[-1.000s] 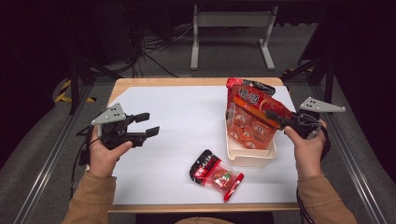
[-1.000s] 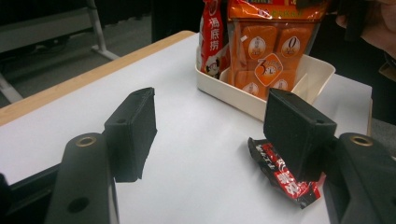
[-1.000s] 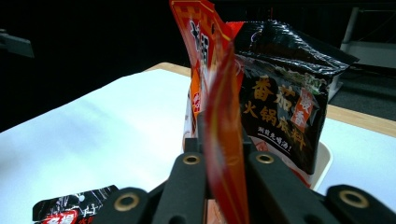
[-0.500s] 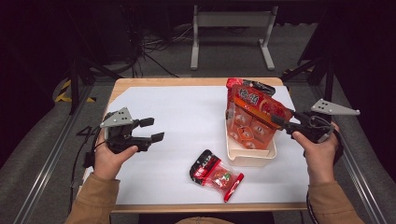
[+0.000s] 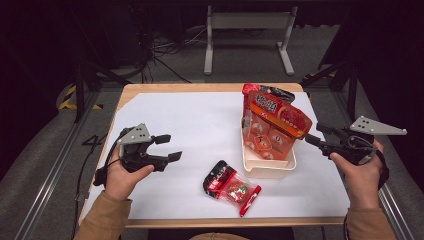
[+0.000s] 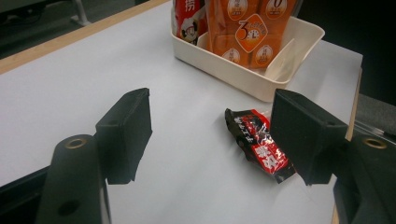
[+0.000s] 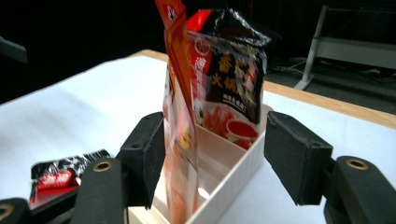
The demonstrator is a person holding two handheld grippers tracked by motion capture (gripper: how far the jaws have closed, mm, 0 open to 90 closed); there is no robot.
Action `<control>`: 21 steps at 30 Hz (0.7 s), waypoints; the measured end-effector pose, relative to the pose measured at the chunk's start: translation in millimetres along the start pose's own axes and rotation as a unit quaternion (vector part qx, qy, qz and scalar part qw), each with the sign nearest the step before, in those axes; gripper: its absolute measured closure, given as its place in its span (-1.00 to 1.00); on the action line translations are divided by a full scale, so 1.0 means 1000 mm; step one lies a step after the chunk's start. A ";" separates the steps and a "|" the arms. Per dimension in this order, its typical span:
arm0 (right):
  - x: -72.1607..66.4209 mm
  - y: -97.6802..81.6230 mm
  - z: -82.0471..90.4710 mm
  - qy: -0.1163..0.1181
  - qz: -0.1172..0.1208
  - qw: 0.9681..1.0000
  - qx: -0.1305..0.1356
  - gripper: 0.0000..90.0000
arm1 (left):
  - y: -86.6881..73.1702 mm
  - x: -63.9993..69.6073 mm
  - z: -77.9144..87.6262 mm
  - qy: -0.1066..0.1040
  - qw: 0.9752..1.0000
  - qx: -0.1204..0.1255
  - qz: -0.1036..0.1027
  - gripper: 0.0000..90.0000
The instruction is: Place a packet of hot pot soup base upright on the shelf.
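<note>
The right hand-held gripper (image 5: 314, 134), jaws just opened wide and empty, sits just beside the orange packet (image 5: 274, 125) standing in the bin (image 5: 267, 167), which may topple out unsupported, while the left hand-held gripper (image 5: 170, 147), open and empty, faces the small packet (image 5: 231, 186) lying ahead on the counter (image 5: 200, 120)

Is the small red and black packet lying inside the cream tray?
No, the small red and black packet lies flat on the white table in front of the cream tray, apart from it.
</note>
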State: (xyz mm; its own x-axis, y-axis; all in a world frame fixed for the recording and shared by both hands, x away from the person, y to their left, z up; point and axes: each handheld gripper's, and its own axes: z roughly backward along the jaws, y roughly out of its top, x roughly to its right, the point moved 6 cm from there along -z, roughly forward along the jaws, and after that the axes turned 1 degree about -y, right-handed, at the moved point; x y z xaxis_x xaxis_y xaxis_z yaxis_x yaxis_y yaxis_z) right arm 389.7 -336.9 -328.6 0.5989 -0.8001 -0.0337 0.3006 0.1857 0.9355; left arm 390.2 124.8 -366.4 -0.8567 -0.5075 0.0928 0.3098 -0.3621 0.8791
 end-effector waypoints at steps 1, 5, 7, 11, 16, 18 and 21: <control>0.001 -0.001 0.001 -0.002 0.003 1.000 -0.003 -0.15 | 0.000 0.000 -0.001 0.000 1.000 0.000 0.003 -0.32; 0.004 -0.006 0.001 -0.011 0.005 1.000 -0.012 -0.16 | -0.001 0.002 -0.001 -0.002 1.000 0.001 0.005 -0.32; 0.006 -0.010 0.001 -0.013 0.003 1.000 -0.016 -0.16 | -0.002 0.003 -0.002 -0.005 1.000 -0.001 0.008 -0.33; 0.010 -0.014 0.001 -0.016 -0.001 1.000 -0.018 -0.17 | -0.006 0.007 -0.008 -0.011 1.000 0.001 0.015 -0.33; 0.015 -0.018 0.000 -0.019 -0.008 1.000 -0.017 -0.19 | -0.015 0.016 -0.026 -0.018 1.000 -0.001 0.024 -0.30; 0.016 -0.018 -0.001 -0.019 -0.008 1.000 -0.016 -0.19 | -0.018 0.019 -0.033 -0.024 0.999 -0.004 0.026 -0.28; 0.016 -0.018 -0.001 -0.020 -0.009 1.000 -0.015 -0.19 | -0.023 0.024 -0.042 -0.035 0.999 -0.008 0.034 -0.26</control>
State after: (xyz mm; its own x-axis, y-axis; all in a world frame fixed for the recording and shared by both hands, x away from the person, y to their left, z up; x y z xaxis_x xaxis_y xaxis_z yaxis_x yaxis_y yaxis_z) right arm 394.7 -352.2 -346.4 0.5633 -0.8255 -0.0362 0.3345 0.1878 0.9235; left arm 379.5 88.1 -403.5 -0.8603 -0.4752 0.1845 0.3737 -0.3417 0.8623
